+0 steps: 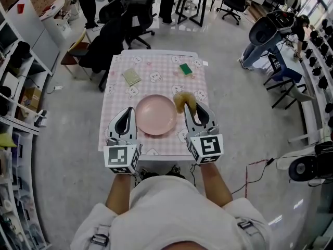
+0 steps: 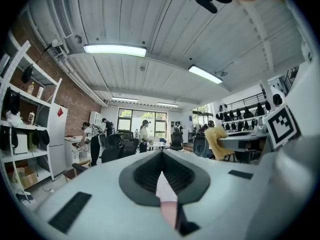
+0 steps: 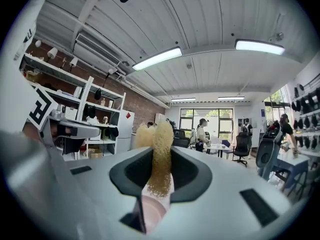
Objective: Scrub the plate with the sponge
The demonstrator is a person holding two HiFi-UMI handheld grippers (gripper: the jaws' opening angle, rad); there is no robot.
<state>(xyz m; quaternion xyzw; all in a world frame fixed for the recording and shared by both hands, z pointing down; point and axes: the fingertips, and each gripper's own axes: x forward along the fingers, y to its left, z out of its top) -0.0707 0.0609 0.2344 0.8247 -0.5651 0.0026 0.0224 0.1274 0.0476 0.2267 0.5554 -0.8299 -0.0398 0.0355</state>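
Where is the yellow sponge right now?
In the head view, the yellow sponge is pinched in the right tool, just beside the pink plate's right rim.

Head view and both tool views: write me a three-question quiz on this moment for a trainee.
1. True or false: the right tool is shut on the yellow sponge.
2. Where does the pink plate lie? A: on the table. B: on a chair. C: on the floor.
3. Fill in: the small sponge lying near the table's far edge is ____ in colour.

Key: 1 true; 2 A; 3 green.
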